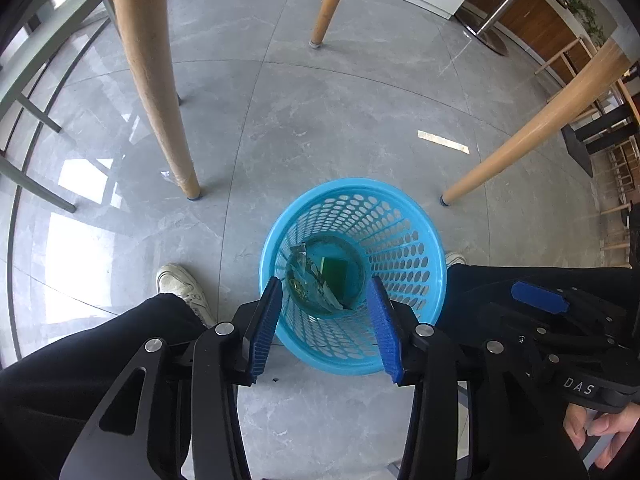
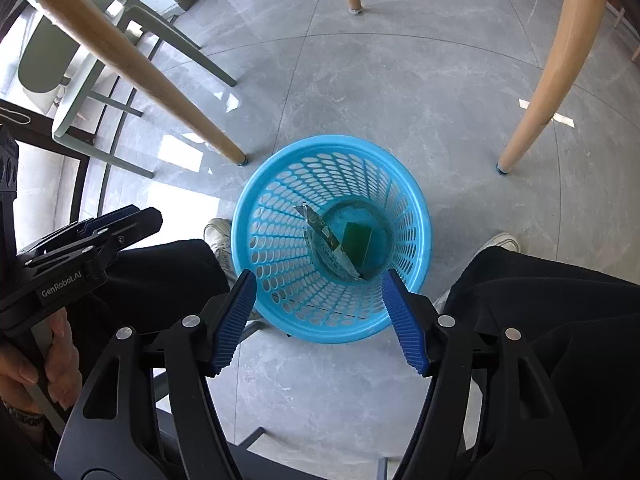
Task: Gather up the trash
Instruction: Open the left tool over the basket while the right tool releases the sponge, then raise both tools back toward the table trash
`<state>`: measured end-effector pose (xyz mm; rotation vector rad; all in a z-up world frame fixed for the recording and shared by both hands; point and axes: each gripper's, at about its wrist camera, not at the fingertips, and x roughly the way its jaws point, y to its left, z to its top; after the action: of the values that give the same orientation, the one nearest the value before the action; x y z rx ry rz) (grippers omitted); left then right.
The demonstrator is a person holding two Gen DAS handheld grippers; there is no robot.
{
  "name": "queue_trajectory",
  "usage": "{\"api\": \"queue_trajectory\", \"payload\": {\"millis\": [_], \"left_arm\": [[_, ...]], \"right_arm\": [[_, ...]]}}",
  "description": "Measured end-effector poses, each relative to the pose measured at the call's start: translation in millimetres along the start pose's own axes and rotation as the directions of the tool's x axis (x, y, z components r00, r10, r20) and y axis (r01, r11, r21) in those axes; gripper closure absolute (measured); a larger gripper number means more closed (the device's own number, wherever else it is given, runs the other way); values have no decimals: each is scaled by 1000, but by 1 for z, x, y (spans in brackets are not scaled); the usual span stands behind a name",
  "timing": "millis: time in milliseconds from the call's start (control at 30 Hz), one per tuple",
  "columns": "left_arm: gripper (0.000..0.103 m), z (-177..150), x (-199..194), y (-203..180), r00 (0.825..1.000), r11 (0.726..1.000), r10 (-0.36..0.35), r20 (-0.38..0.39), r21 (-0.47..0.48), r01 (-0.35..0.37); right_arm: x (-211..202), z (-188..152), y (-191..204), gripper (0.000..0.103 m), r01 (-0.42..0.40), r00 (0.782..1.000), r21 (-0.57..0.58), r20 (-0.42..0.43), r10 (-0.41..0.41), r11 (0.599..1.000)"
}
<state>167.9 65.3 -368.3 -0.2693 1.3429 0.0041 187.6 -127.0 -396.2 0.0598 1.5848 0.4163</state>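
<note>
A blue plastic mesh waste basket point(image 1: 404, 240) point(image 2: 280, 216) stands on the grey floor between a person's legs. At its bottom lie a crumpled foil wrapper point(image 1: 308, 280) point(image 2: 326, 246) and a flat green packet point(image 1: 335, 275) point(image 2: 358, 242). My left gripper point(image 1: 326, 290) hangs over the basket's near rim, jaws open with nothing between the blue pads. My right gripper point(image 2: 320, 282) is also above the near rim, open wider and empty. The right gripper's black body point(image 1: 560, 320) shows at the right of the left wrist view; the left one's point(image 2: 80, 248) at the left of the right wrist view.
Slanted wooden table legs point(image 1: 156, 92) point(image 2: 552, 76) stand around the basket. A green chair point(image 2: 80, 64) is at the left. White shoes point(image 1: 184, 284) point(image 2: 500, 242) and dark trouser legs flank the basket. Wooden cabinets point(image 1: 532, 16) line the far right.
</note>
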Motion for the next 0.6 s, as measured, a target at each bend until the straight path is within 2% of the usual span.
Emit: {"api": "queue_trajectory", "payload": {"millis": [100, 333, 600], "left_arm": [[57, -4, -20, 4, 999, 1000, -22, 30, -15, 23], [49, -28, -62, -5, 995, 999, -35, 91, 28, 32], [46, -54, -107, -5, 988, 999, -10, 157, 31, 5]], "right_arm": [[-17, -10, 8, 35, -30, 999, -7, 17, 30, 1000], [-64, -36, 15, 29, -109, 992, 0, 62, 108, 994], [-115, -59, 15, 25, -79, 983, -31, 166, 83, 996]]}}
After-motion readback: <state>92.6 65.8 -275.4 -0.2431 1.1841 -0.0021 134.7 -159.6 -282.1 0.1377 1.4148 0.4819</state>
